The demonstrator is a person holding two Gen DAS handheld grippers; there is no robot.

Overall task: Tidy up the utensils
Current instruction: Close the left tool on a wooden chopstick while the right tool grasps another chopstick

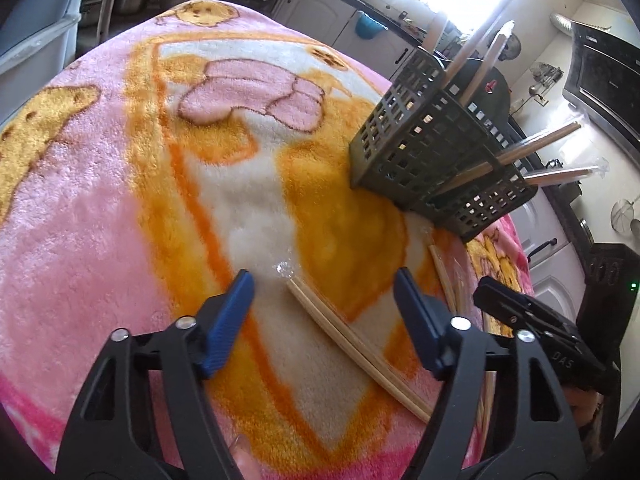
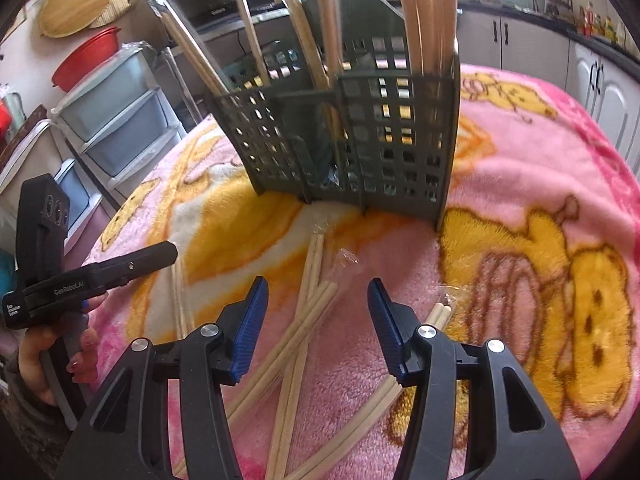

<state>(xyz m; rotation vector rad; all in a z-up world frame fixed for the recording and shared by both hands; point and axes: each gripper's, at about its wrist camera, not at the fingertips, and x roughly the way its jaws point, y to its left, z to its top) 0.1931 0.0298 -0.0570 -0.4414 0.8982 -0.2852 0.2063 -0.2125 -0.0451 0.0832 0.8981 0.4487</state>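
A dark green slotted utensil caddy (image 1: 420, 148) (image 2: 360, 140) stands on a pink and orange fleece blanket (image 1: 120, 200) (image 2: 540, 184), with several wrapped wooden chopstick pairs upright in it. My left gripper (image 1: 324, 300) hangs open just above a wrapped chopstick pair (image 1: 352, 340) that lies between its blue pads (image 1: 232, 312); nothing is pinched. My right gripper (image 2: 318, 312) is open over two crossed chopstick pairs (image 2: 304, 320). Another pair (image 2: 438, 316) lies beside its right finger. The other hand-held gripper (image 2: 100, 276) shows at the left of the right wrist view.
A further chopstick pair (image 1: 444, 280) lies right of my left gripper, toward the caddy. Plastic drawers (image 2: 120, 120), a red bowl (image 2: 86, 58), and kitchen cabinets (image 2: 560, 52) ring the table. A person's hand (image 2: 48, 356) grips the left tool. The blanket falls away at the table's edges.
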